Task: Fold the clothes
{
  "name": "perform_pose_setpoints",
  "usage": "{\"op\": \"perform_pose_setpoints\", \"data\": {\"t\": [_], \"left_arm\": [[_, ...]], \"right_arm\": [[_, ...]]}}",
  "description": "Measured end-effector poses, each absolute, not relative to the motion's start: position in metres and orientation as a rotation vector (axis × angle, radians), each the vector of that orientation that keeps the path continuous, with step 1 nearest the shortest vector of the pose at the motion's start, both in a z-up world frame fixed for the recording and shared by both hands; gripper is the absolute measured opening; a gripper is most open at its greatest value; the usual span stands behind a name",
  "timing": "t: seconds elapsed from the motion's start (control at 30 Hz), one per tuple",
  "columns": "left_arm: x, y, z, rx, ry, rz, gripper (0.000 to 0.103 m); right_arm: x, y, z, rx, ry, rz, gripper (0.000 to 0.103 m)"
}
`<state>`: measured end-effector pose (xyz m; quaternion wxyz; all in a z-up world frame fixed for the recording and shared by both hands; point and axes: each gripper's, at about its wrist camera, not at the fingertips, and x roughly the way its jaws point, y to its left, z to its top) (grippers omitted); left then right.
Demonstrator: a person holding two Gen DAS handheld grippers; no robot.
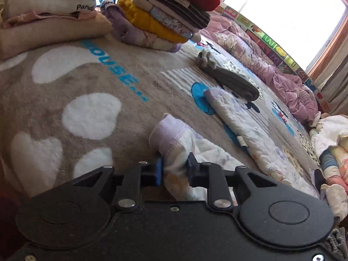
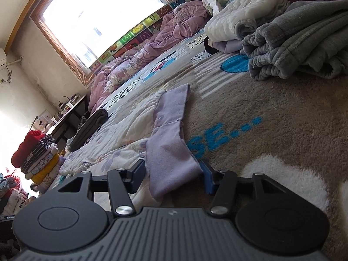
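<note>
A white quilted child's pair of trousers with lilac cuffs and waistband lies on the grey patterned blanket (image 1: 104, 80). In the left wrist view my left gripper (image 1: 175, 169) is shut on one lilac cuffed leg end (image 1: 171, 139), which bunches up between the blue pads. The other leg (image 1: 243, 126) lies flat to the right. In the right wrist view my right gripper (image 2: 174, 174) has its jaws apart around the lilac waistband (image 2: 169, 148), the pads on either side of the fabric, not pinching it.
Folded stacks stand at the back: pink and white (image 1: 50, 15) and a mixed pile topped in red (image 1: 169, 10). A dark rolled garment (image 1: 232, 80) lies beyond the trousers. A grey fleece heap (image 2: 300, 43) and unfolded clothes (image 1: 330, 143) lie on the right. A purple quilt (image 1: 271, 74) lines the window side.
</note>
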<state>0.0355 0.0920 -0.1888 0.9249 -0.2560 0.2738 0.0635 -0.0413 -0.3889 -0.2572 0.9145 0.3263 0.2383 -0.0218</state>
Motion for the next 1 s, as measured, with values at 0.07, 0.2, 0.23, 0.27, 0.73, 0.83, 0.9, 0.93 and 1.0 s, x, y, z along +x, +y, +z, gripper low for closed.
{"op": "perform_pose_setpoints", "data": {"t": [0.07, 0.2, 0.23, 0.27, 0.73, 0.83, 0.9, 0.93, 1.0], "left_arm": [[0.038, 0.088, -0.185, -0.452, 0.558, 0.168, 0.023], [0.044, 0.095, -0.194, -0.398, 0.613, 0.274, 0.048], [0.043, 0.099, -0.194, -0.402, 0.61, 0.287, 0.048], [0.042, 0.099, -0.189, -0.39, 0.592, 0.282, 0.048], [0.145, 0.078, -0.139, -0.485, 0.629, -0.023, 0.063], [0.195, 0.078, -0.147, -0.518, 0.688, -0.017, 0.064], [0.227, 0.079, -0.161, -0.566, 0.732, -0.007, 0.064], [0.239, 0.079, -0.169, -0.571, 0.752, 0.015, 0.064], [0.263, 0.078, -0.187, -0.575, 0.793, 0.063, 0.064]], "right_arm": [[-0.041, -0.387, -0.257, 0.642, 0.506, -0.07, 0.032], [-0.043, -0.387, -0.256, 0.63, 0.513, -0.094, 0.035], [-0.044, -0.388, -0.255, 0.649, 0.505, -0.092, 0.037], [-0.047, -0.39, -0.252, 0.659, 0.489, -0.095, 0.042], [0.014, -0.418, -0.232, 0.636, 0.416, -0.023, 0.062], [0.033, -0.425, -0.236, 0.633, 0.44, 0.0, 0.062], [0.041, -0.426, -0.24, 0.64, 0.456, 0.02, 0.062], [0.045, -0.425, -0.241, 0.624, 0.467, 0.024, 0.062], [0.051, -0.418, -0.247, 0.579, 0.517, 0.013, 0.062]]}}
